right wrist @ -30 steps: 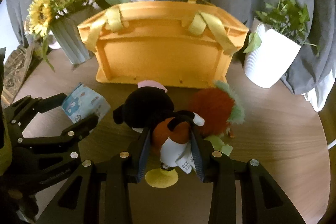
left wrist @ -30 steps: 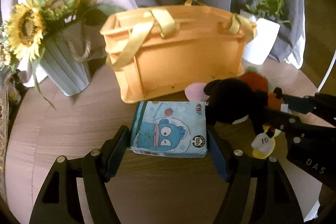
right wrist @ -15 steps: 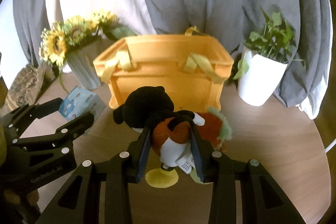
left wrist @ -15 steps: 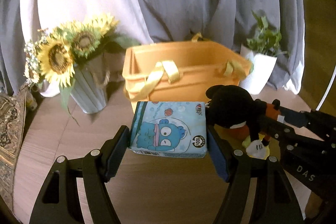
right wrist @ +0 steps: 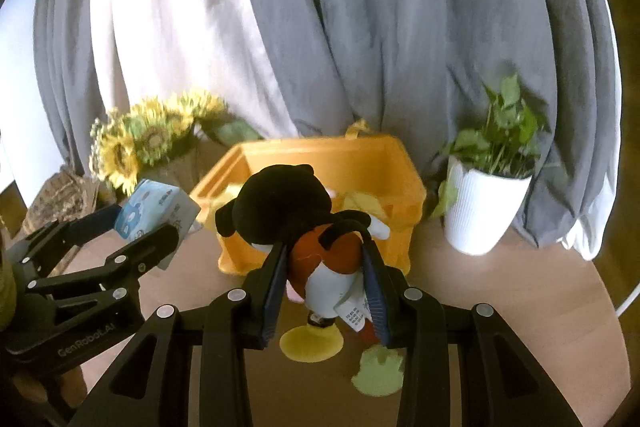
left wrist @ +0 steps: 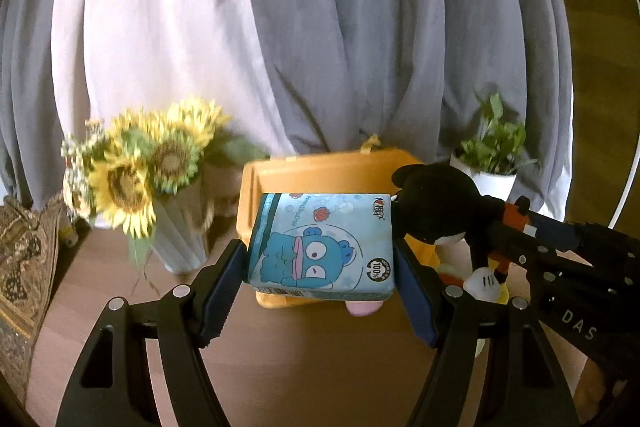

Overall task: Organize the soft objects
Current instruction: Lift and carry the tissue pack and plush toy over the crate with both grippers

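My left gripper (left wrist: 320,263) is shut on a blue tissue pack (left wrist: 322,245) with a cartoon fish, held up in the air in front of the orange storage box (left wrist: 320,173). My right gripper (right wrist: 325,267) is shut on a black, orange and white plush mouse (right wrist: 316,231), lifted above the table with its yellow foot (right wrist: 311,345) hanging down. The box (right wrist: 372,163) stands open behind it, yellow straps inside. In the left wrist view the plush (left wrist: 440,207) hangs just right of the tissue pack. A green plush part (right wrist: 378,373) lies on the table below.
A grey vase of sunflowers (left wrist: 140,171) stands left of the box, a white pot with a green plant (right wrist: 486,203) to its right. Grey and white curtains hang behind. The round wooden table (left wrist: 280,367) ends in a curved edge at right. A patterned cushion (left wrist: 20,267) lies far left.
Both grippers have risen with their loads. The box has dropped lower in both views and its open top now shows. More curtain fills the upper part of the frames.
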